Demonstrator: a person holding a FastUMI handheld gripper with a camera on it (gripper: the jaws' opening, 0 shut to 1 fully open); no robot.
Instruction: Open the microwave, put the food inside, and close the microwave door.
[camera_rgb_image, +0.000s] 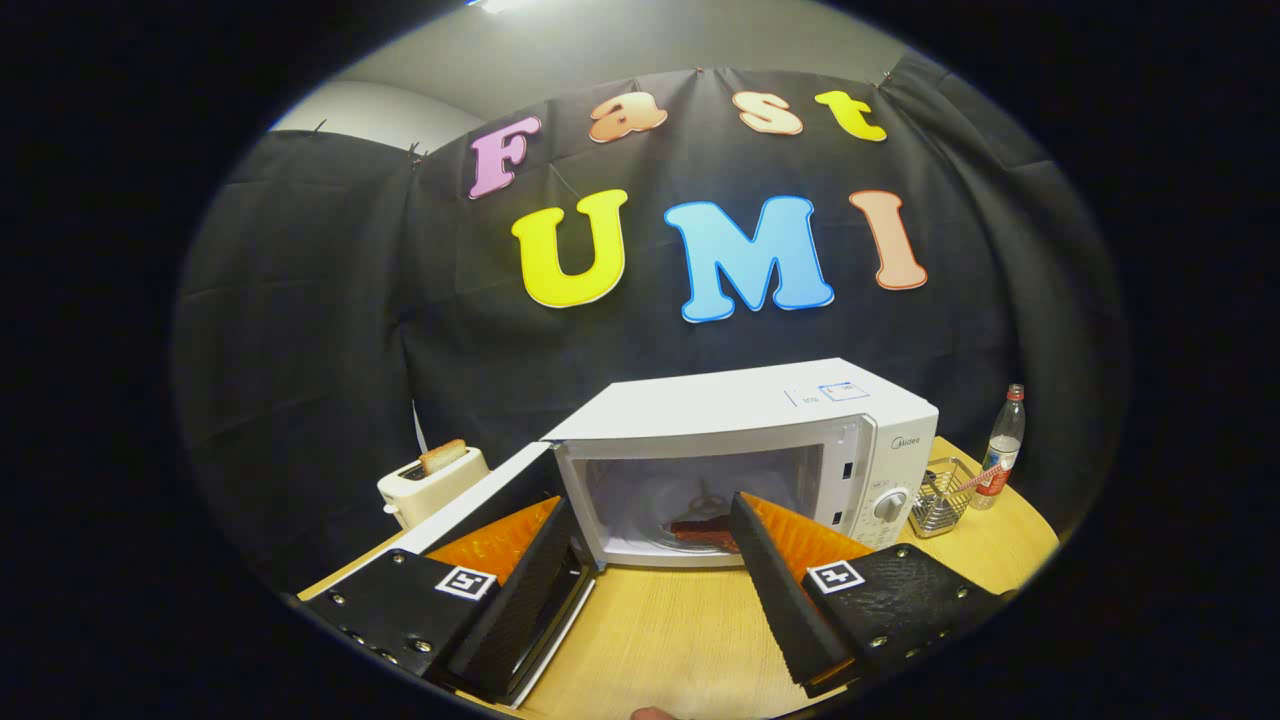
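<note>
Gripper view looks over the table at the microwave, its door swung wide toward the table's left edge. Food already lies inside on the turntable. The gripper is spread apart and empty, its fingers short of the opening. Closing the door looks like the step left: go outside the door and push it shut.

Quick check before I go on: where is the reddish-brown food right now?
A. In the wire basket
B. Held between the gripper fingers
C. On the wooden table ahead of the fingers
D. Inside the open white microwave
D: the reddish-brown food lies on the floor of the white microwave with its door swung open, beyond the open, empty gripper.
</note>
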